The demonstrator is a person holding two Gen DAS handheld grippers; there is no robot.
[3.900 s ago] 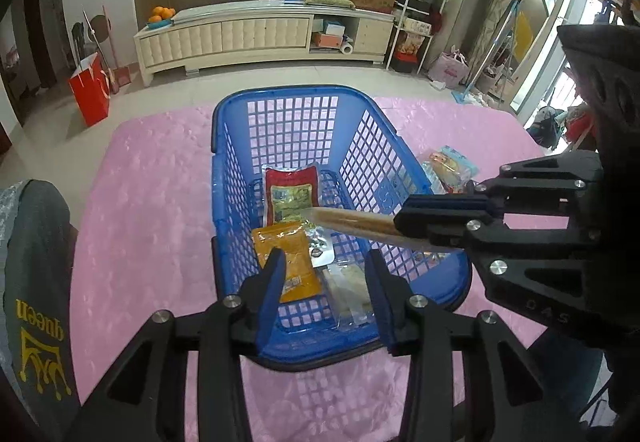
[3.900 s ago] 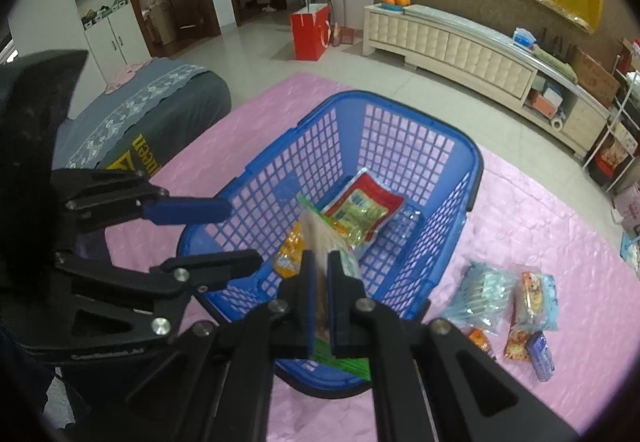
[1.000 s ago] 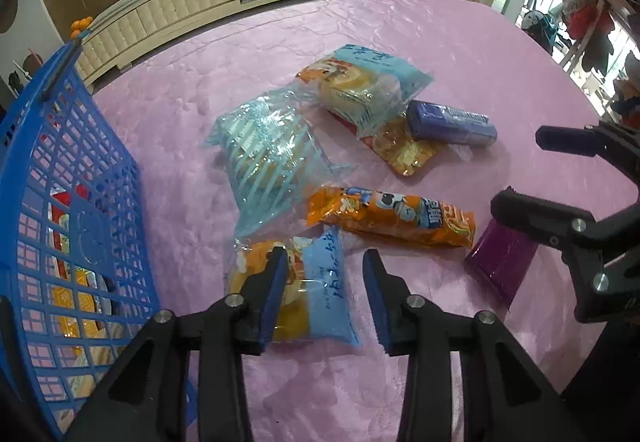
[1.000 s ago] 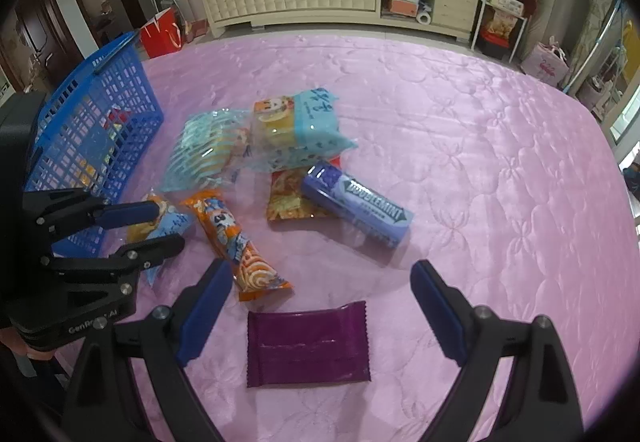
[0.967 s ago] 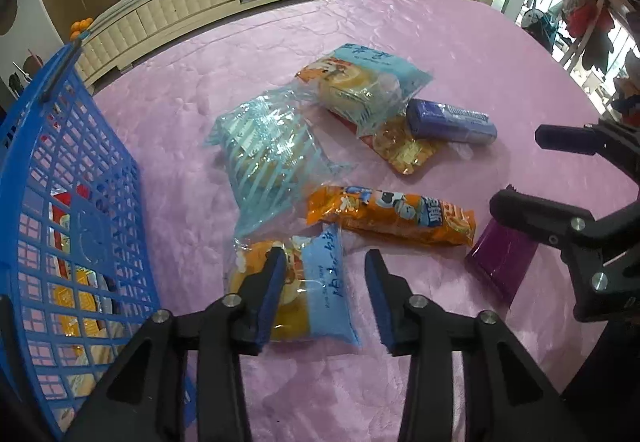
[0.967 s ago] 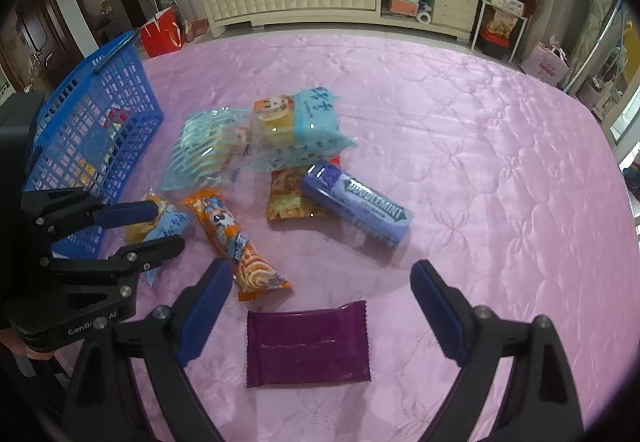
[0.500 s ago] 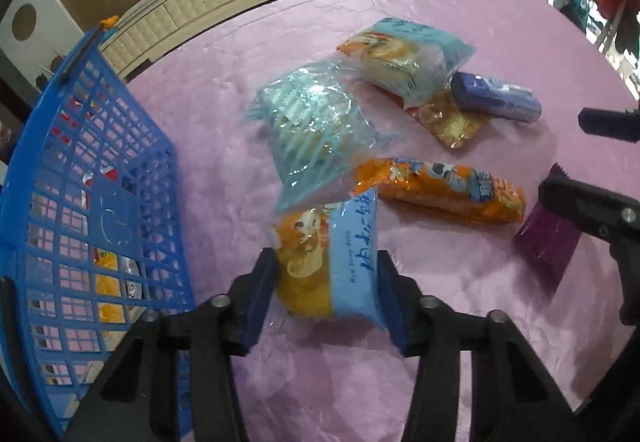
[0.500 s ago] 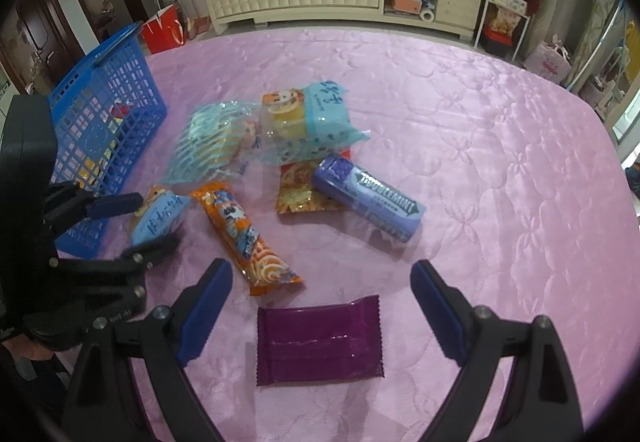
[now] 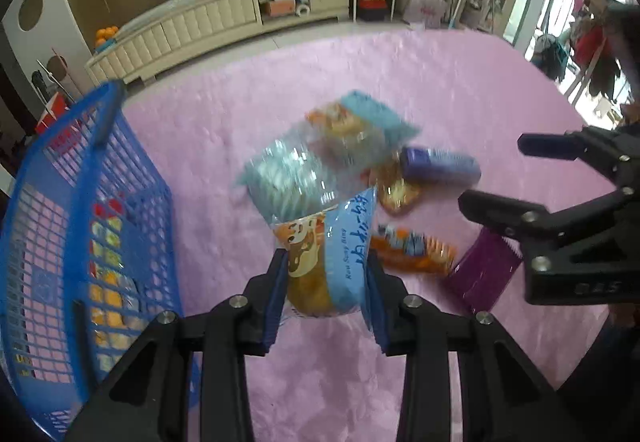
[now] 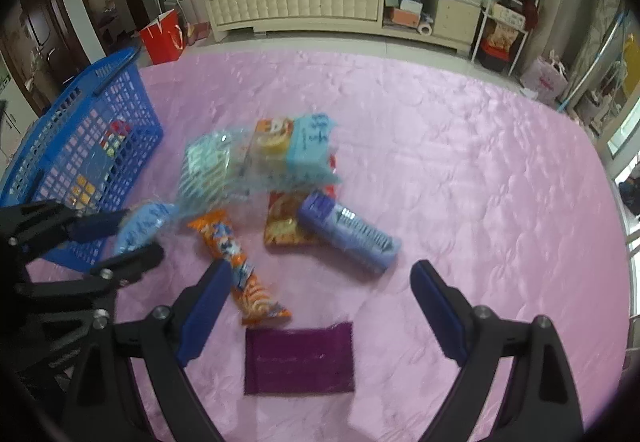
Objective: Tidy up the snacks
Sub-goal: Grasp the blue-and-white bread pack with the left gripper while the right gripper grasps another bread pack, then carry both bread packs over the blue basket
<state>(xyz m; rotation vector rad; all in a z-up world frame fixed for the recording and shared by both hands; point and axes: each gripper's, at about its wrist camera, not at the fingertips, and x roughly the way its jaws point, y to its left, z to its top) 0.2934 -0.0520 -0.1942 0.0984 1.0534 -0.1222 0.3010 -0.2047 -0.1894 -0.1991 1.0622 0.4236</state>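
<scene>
While lifted, snack pkt (image 9: 328, 254) betw. left hand-held gripper (image 9: 326, 296) pads.

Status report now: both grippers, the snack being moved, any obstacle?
Left gripper closing on blue-and-orange snack pack, lifted off pink cloth. Right gripper open, empty, above purple packet. Path to blue basket unobstructed.
</scene>
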